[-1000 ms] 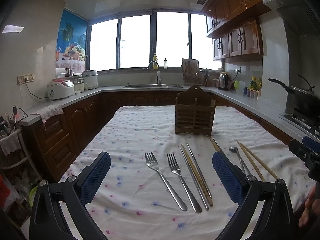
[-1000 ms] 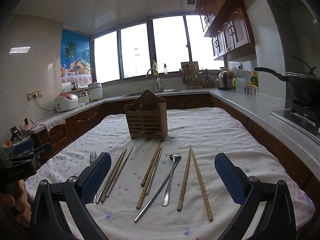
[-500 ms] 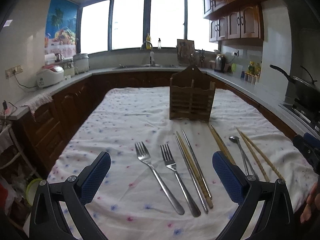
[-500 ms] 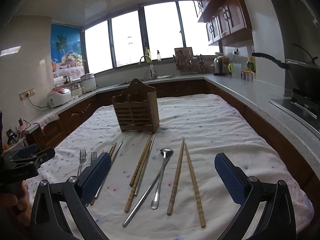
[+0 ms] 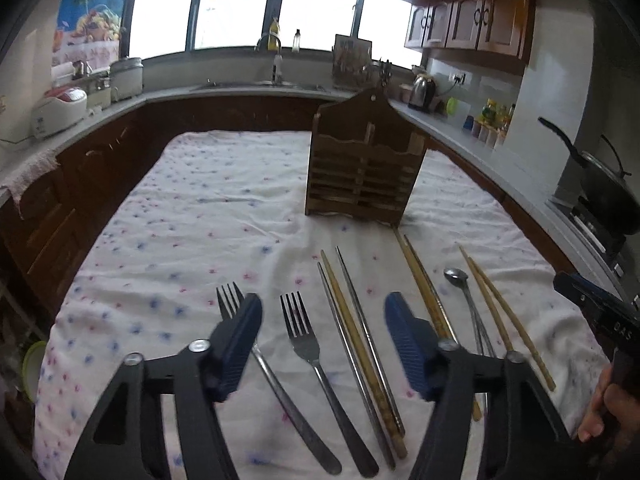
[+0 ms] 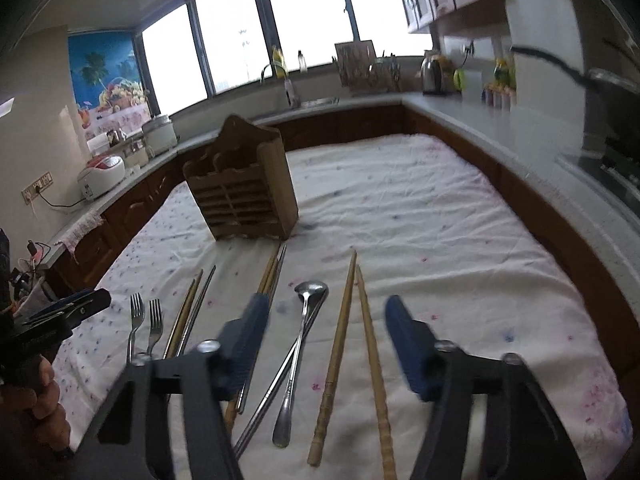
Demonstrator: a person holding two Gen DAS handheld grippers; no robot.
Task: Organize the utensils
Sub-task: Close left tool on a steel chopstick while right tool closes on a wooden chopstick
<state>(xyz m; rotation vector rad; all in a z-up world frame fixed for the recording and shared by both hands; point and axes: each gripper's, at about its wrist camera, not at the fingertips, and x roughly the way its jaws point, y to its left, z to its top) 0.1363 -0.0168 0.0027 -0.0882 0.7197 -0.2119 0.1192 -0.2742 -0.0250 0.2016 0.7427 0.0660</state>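
Tablecloth carries a fork between open left tongs; spoon between open right tongs.

Low wrist views, sharing wooden holder

"DAS" on right tongs

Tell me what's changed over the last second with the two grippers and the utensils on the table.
Both grippers have dipped toward the table and partly closed. The left gripper now frames a fork and chopsticks; the right gripper frames the spoon and wooden chopsticks. Neither holds anything. The utensils and the wooden holder lie where they were.
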